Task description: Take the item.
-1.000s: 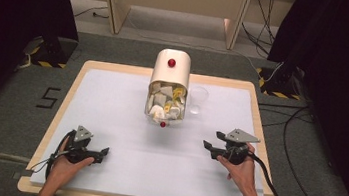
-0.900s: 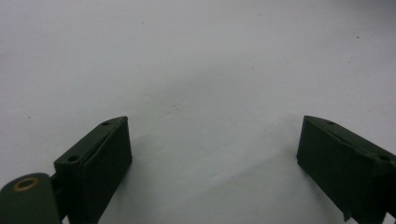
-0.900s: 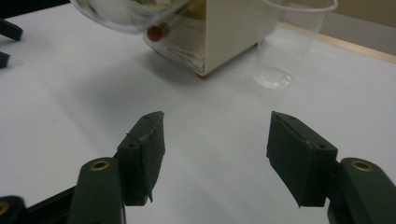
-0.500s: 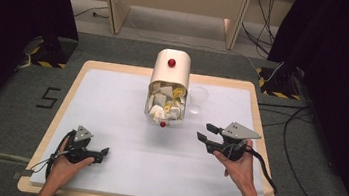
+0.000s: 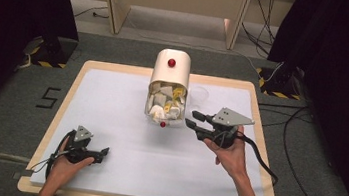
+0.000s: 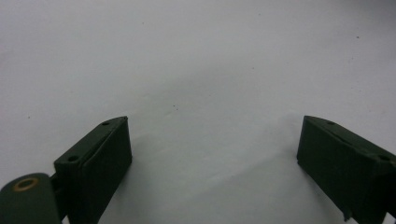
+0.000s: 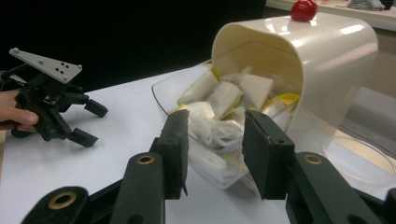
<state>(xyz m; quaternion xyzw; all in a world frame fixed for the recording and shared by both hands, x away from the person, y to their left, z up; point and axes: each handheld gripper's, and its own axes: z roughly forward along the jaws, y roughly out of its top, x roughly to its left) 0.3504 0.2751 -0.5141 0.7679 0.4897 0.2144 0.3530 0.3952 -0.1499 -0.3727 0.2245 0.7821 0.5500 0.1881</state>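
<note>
right gripper closing in on the tea-bag bin

near the tabletop's front left corner: left gripper [image 5: 100, 153] resting low on the white mat [image 5: 111, 105], gripped by the left hand [image 5: 66, 165], jaws spread wide and released, bare mat between them in the left gripper view, pads [image 6: 100, 158] clear of anything.

farther in, toward the right edge: right gripper [image 5: 191, 119] lifted off the mat in the right hand [image 5: 230, 152], grey three-cornered plate on top, cable trailing back toward the front right corner. jaws just been narrowing, now partly closed, grasping nothing; pointed left at the bin's mouth, tips just beside it. in the right gripper view, a gap between the pads [image 7: 175, 140], with the sachets seen through it beyond, not yet pinched.

beyond, at the middle of the back edge: cream bin [image 5: 170, 72] with a rounded hood and a red knob [image 5: 171, 63] on top, open mouth facing the front edge. clear flap [image 7: 168, 93] tipped out at the mouth, piled with white and yellow tea sachets [image 5: 164, 102]. second small red knob [image 5: 162, 124] at the flap's front lip. clear round lid [image 5: 202, 95] lying flat on the mat just beside the bin, on its right-edge side.
</note>
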